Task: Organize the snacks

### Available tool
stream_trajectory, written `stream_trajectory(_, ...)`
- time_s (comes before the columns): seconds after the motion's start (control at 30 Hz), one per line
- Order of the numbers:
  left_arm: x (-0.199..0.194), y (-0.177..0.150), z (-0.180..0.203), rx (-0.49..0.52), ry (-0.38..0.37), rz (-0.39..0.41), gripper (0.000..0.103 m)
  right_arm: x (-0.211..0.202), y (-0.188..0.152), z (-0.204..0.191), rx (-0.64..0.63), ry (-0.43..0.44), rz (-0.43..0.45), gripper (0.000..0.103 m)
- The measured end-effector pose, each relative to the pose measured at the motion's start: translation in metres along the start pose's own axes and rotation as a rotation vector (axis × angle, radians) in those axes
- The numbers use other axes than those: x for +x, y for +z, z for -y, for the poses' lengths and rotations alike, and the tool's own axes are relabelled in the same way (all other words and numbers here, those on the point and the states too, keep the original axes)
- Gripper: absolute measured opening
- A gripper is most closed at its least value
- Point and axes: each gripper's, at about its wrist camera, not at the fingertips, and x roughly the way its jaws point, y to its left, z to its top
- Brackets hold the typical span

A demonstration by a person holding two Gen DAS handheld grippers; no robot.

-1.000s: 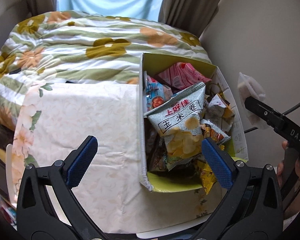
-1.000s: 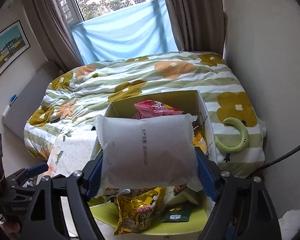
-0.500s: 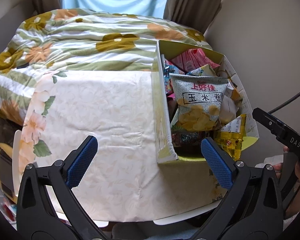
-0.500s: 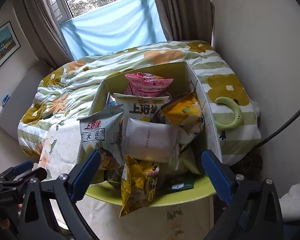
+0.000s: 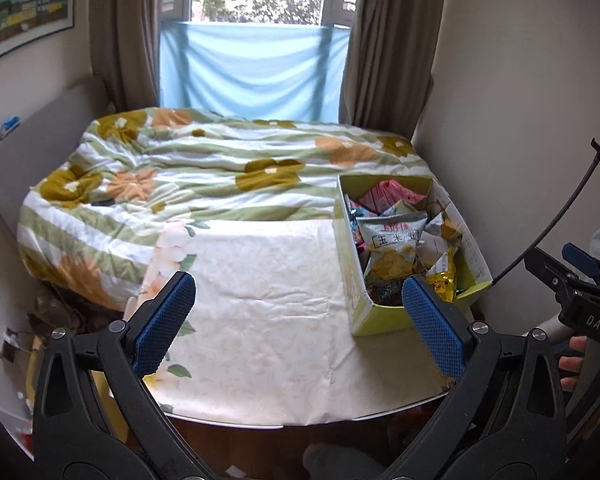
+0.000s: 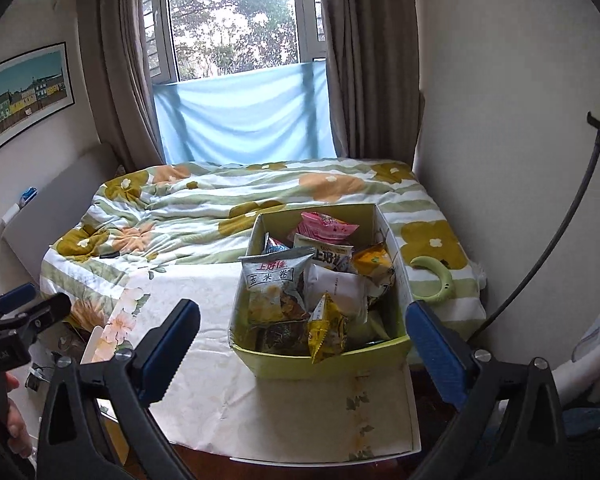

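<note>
Fingers of the right gripper [image 6: 302,350] are spreading wide, empty, facing the snack box [image 6: 324,358] lengthwise ahead; the left gripper [image 5: 298,322], likewise spread, is sitting farther left.

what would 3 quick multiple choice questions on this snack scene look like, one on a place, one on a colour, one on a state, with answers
1. Where does the plain white packet lie?
A. on the bedspread
B. inside the snack box
C. on the floor

2. What colour is the packet at the far end of the box, the pink packet?
A. pink
B. black
C. purple

3. How do the right gripper and left gripper stand?
A. both shut on packets
B. only the right holds a packet
C. both open and empty

Answers:
1. B, the white packet rests among the other snacks within the box walls.
2. A, its wrapper is pink against the box's back wall.
3. C, each view shows blue pads spread wide with nothing between them.
</note>
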Motion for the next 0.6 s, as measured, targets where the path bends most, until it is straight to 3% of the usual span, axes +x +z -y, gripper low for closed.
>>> stream_trajectory(0.23,-0.057,-0.024,-0.008,0.040,0.036,0.115,0.103,-0.044,-0.020,-0.026,-0.047,-0.023,0.071,0.102)
stream_trajectory(0.6,-0.075,-0.039,-0.008,0.066,0.035,0.139,0.103,-0.055,-0.037,-0.039,-0.039,-0.019,0.059,0.102)
